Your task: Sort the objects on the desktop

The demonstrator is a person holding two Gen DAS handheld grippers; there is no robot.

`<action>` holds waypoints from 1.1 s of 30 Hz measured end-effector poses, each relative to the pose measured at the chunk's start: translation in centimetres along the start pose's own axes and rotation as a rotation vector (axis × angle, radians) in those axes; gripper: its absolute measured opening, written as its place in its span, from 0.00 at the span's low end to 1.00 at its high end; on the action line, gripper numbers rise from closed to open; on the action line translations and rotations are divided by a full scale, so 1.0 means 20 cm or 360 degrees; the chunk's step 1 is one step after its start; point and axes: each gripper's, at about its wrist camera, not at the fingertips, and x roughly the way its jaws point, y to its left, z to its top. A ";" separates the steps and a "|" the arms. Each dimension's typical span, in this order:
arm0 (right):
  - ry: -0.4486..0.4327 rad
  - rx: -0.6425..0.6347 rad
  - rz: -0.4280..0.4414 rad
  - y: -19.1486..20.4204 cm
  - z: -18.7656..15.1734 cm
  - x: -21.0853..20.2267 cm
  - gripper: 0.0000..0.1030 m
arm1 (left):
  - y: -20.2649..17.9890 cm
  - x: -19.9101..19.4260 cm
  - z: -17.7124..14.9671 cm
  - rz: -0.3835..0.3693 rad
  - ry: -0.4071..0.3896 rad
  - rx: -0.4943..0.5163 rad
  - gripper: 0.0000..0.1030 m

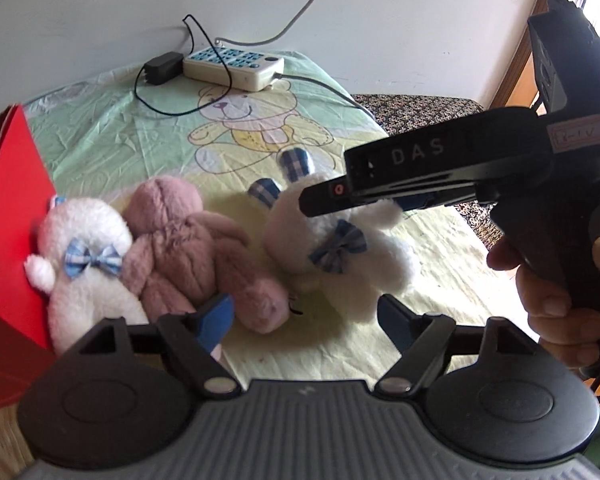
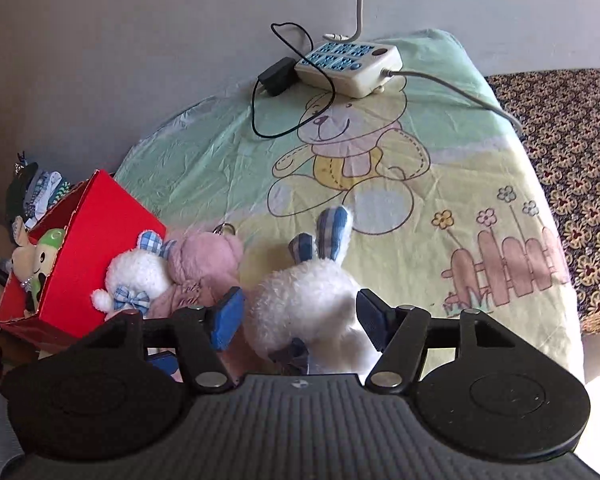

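- The white rabbit [image 2: 308, 300] lies between the spread fingers of the right gripper [image 2: 300, 312]; its long axis runs straight ahead along the fingers, with its 2 checked ears pointing away from the tool.
- The right gripper's jaws stand apart, 1 blue pad on each side of the rabbit's body; I cannot tell whether either pad touches the plush.
- From the left wrist view the rabbit [image 1: 340, 248] lies ahead and right of the left gripper [image 1: 306, 312], bow [image 1: 338, 245] up, ears toward the far wall.
- The left gripper's jaws are apart and hold nothing; the right tool's body crosses over the rabbit's head in this view.
- The pink bear [image 1: 196, 248] lies ahead and left of the left gripper, just beside the rabbit, its legs nearest the left finger.
- A second white toy [image 1: 84, 256] with a blue bow presses against the bear's far side and leans on the red box [image 2: 88, 248].
- The box holds more toys [image 2: 36, 256].
- A power strip [image 2: 350, 68] and a black adapter [image 2: 278, 76] sit well ahead near the wall.
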 end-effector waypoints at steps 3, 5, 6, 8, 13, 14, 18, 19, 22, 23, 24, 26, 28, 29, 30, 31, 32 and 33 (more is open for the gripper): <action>0.0004 -0.0146 -0.0044 0.02 0.01 0.00 0.64 | -0.01 0.08 0.07 -0.0050 0.0013 0.0006 0.74; 0.0040 -0.0189 -0.0036 0.02 0.02 0.02 0.65 | -0.04 0.14 0.10 -0.0061 0.0017 0.0029 0.74; 0.0049 -0.0198 -0.0059 0.02 0.02 0.03 0.65 | -0.05 0.17 0.11 -0.0065 0.0023 0.0038 0.74; 0.0055 -0.0176 -0.0098 -0.01 0.02 0.05 0.65 | -0.06 0.24 0.12 -0.0077 0.0053 0.0037 0.74; 0.0132 0.0047 -0.0005 -0.14 0.01 0.11 0.79 | -0.07 0.38 0.14 -0.0138 0.0123 -0.0002 0.75; 0.0138 0.0089 0.0019 -0.16 0.01 0.12 0.80 | -0.08 0.40 0.15 -0.0146 0.0129 -0.0004 0.76; 0.0159 0.0249 0.0140 -0.21 -0.01 0.14 0.69 | -0.07 0.44 0.18 -0.0179 0.0146 -0.0018 0.76; 0.0157 0.0266 0.0143 -0.21 -0.01 0.14 0.67 | -0.06 0.45 0.18 -0.0192 0.0148 -0.0032 0.76; 0.0152 0.0269 0.0136 -0.18 -0.02 0.11 0.62 | -0.07 0.45 0.19 -0.0196 0.0145 -0.0044 0.72; 0.0146 0.0271 0.0136 -0.18 -0.02 0.09 0.61 | -0.08 0.45 0.19 -0.0193 0.0142 -0.0037 0.71; 0.0138 0.0273 0.0136 -0.17 -0.03 0.07 0.59 | -0.09 0.44 0.19 -0.0190 0.0140 -0.0030 0.68; 0.0108 0.0276 0.0136 -0.15 -0.05 0.01 0.59 | -0.11 0.42 0.18 -0.0181 0.0133 -0.0015 0.66; 0.0055 0.0285 0.0150 -0.12 -0.06 -0.06 0.59 | -0.12 0.37 0.17 -0.0188 0.0109 -0.0007 0.65; 0.0018 0.0279 0.0161 -0.10 -0.06 -0.10 0.59 | -0.13 0.33 0.17 -0.0194 0.0086 -0.0004 0.65; -0.0024 0.0259 0.0171 -0.06 -0.06 -0.14 0.59 | -0.13 0.28 0.16 -0.0197 0.0057 0.0001 0.65; -0.0062 0.0233 0.0179 -0.02 -0.06 -0.18 0.59 | -0.13 0.23 0.17 -0.0195 0.0021 0.0011 0.65; -0.0110 0.0193 0.0189 0.04 -0.05 -0.22 0.59 | -0.13 0.17 0.17 -0.0187 -0.0021 0.0024 0.65; -0.0155 0.0149 0.0199 0.11 -0.04 -0.26 0.59 | -0.13 0.10 0.18 -0.0176 -0.0062 0.0036 0.65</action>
